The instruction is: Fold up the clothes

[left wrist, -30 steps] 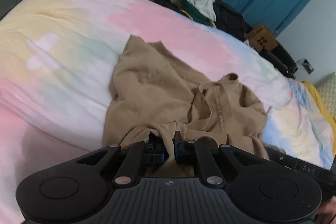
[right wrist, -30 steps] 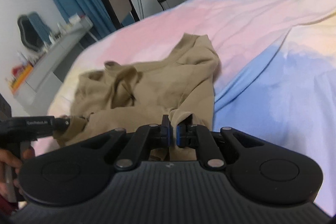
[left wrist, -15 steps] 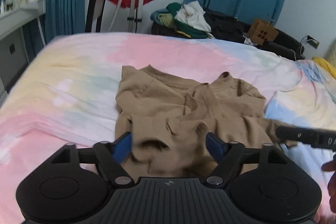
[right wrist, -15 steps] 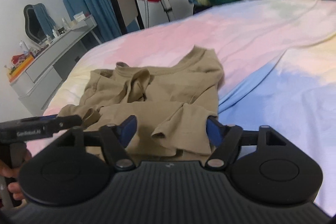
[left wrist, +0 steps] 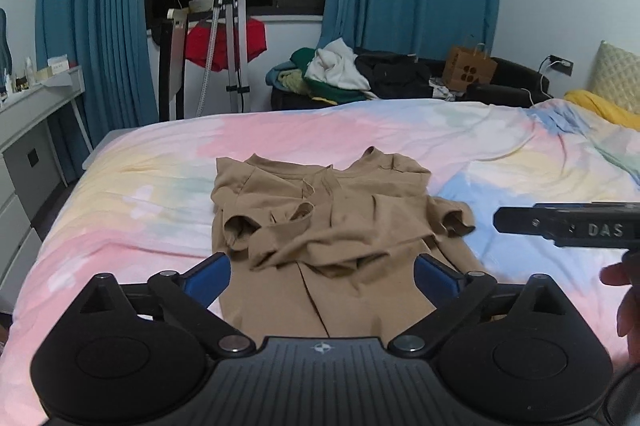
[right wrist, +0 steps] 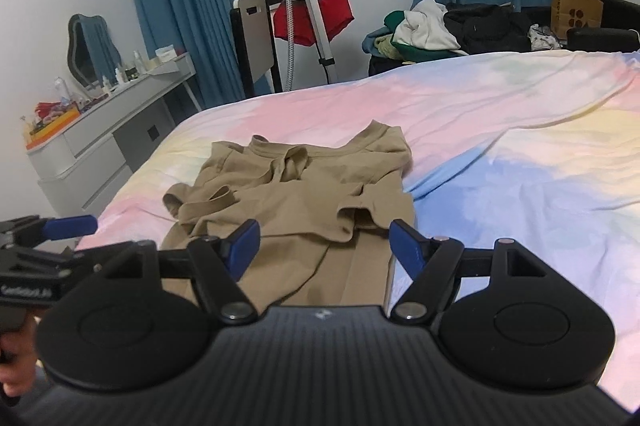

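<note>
We record a release on both sides. A second ago each gripper was pinched shut on a near fold of the shirt [left wrist: 332,226]; now the left gripper [left wrist: 320,276] has its jaws opening toward full spread, with cloth seen between the pads but nothing pressed, and the right gripper [right wrist: 324,246] stands parted and holds nothing either. Both have pulled back and up from the garment, which now sits ahead of and below the fingers instead of in them. The right gripper [left wrist: 560,224] shows to the right of the left one, well off the cloth.

We judge that one fold is finished: both sleeves are laid in over the chest, and the hands are free to regrip for the next fold.

The shirt lies on the bed [left wrist: 132,194], just ahead of both grippers and centred between the left one's fingers. Its collar points away from us, toward the window; the hem end is nearest, partly hidden under the gripper bodies. The long axis runs straight out along the pointing line of the grippers, slightly skewed leftward in the right wrist view [right wrist: 296,194].
</note>
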`<state>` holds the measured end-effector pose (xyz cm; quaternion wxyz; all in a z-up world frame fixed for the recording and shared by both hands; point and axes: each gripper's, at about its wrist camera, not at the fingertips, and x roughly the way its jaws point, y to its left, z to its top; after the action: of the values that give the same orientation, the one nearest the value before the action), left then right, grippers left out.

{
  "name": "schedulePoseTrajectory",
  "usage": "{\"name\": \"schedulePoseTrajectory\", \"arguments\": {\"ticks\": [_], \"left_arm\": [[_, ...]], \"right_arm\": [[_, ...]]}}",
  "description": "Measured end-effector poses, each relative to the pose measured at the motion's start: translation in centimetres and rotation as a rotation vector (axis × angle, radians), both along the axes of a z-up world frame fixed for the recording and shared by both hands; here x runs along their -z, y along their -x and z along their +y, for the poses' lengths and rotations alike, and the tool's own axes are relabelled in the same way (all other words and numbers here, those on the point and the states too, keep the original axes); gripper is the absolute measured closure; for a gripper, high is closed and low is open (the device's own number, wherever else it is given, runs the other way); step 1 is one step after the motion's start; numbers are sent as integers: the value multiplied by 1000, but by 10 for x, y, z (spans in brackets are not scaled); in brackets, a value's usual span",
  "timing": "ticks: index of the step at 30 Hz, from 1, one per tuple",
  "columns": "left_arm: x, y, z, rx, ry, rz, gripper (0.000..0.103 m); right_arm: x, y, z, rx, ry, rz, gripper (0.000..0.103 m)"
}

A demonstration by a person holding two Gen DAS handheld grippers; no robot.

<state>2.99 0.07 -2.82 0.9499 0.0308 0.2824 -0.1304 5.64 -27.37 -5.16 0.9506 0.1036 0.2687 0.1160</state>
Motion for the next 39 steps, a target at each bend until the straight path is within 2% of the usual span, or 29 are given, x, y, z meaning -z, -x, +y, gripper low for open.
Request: {"name": "schedulePoseTrajectory", "arguments": {"ticks": [3,6,13,20,24,31,39], "left_arm": [[5,10,10,-17,61,44,2],[18,5,20,-31,153,153,2],[50,-22,42,-91,365,373,5],[84,-36,53,-136,443,547,12],[95,-45,60,-156,464,546,15],[103,-52,68,-215,547,534,20],[100,-43,81,-276,651,555,22]], "right_arm": [[2,6,3,-1,-5,-6,30],[4,5,1,-8,-45,8,30],[21,-9,-15,-3,-214,128,30],[32,-15,-21,4,-287,201,30],[35,-18,-20,-38,-330,228,30],[43,-23,-18,-104,-441,290,28],[65,-20,-22,-128,-666,431,28]]}}
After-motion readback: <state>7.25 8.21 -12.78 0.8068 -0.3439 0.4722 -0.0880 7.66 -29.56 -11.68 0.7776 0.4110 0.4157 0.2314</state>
